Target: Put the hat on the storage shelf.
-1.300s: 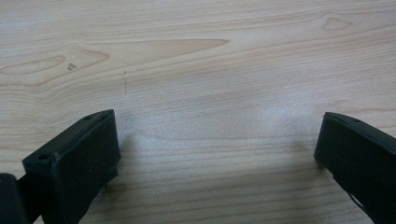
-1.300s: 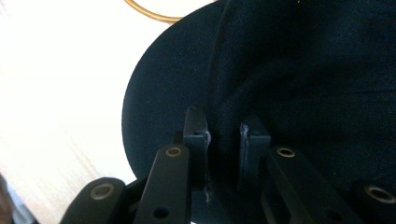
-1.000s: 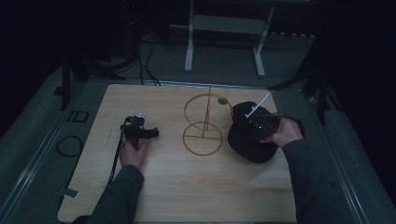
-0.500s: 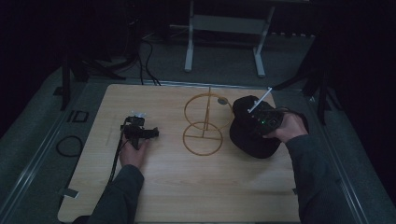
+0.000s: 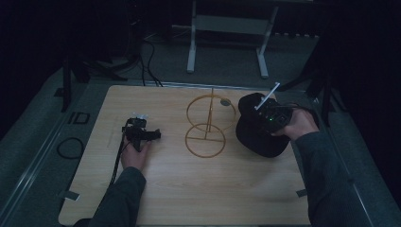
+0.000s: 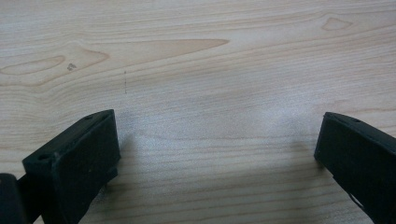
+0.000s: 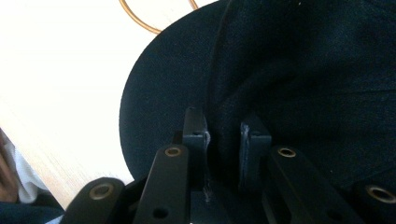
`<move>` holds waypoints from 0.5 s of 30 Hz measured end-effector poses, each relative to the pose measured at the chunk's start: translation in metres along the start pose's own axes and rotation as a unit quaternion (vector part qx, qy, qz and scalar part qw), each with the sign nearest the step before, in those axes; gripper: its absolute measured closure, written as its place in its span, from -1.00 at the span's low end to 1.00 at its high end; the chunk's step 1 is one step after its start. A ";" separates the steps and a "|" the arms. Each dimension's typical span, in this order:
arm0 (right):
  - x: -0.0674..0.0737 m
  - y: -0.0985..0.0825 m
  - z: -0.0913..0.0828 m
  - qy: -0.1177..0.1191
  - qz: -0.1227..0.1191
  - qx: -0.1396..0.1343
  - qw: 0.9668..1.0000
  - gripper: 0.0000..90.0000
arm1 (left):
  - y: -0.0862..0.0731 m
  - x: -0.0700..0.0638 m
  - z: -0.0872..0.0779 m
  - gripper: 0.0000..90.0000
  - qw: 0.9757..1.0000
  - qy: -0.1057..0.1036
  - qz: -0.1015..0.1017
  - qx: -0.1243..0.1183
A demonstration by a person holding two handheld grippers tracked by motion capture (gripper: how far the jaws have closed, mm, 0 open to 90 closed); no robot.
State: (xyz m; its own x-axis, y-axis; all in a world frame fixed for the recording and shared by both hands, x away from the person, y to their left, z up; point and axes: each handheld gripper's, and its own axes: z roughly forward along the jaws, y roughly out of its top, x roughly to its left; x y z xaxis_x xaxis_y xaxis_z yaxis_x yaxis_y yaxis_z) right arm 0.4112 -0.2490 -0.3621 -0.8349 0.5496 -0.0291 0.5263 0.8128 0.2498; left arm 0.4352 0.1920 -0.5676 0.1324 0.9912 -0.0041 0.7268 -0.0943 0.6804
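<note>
Pinching black fabric cap (image 5: 259,135) with your right gripper (image 7: 223,140), jaws narrow on a fold, likely for the gold wire stand (image 5: 208,125) | left gripper (image 6: 217,154) wide, empty, parked on wooden table (image 5: 189,189)

Dim room, dark walls: light wooden table (image 5: 203,189) on grey floor (image 5: 28,142), white metal frame legs (image 5: 191,42) beyond the left gripper (image 5: 141,134), black cables (image 5: 151,56) on floor there, cable loop (image 5: 71,147) beside it.
</note>
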 end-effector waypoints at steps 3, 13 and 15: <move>-0.002 -0.001 -0.003 0.001 -0.002 -0.001 1.000 0.71 | 0.000 0.000 0.000 -1.00 1.000 0.000 0.000 0.000; -0.004 0.002 -0.019 0.000 -0.015 -0.006 1.000 0.71 | 0.000 0.000 0.000 -1.00 1.000 0.000 0.000 0.000; -0.004 0.003 -0.022 0.002 -0.016 -0.010 1.000 0.71 | 0.000 0.000 0.000 -1.00 1.000 0.000 0.000 0.000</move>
State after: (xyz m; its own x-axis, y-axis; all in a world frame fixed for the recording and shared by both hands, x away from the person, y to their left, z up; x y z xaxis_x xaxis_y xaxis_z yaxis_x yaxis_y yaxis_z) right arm 0.4128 -0.2529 -0.3397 -0.8514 0.5234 -0.0338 0.4969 0.8256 0.2672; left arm 0.4352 0.1920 -0.5676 0.1317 0.9913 -0.0042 0.7270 -0.0937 0.6802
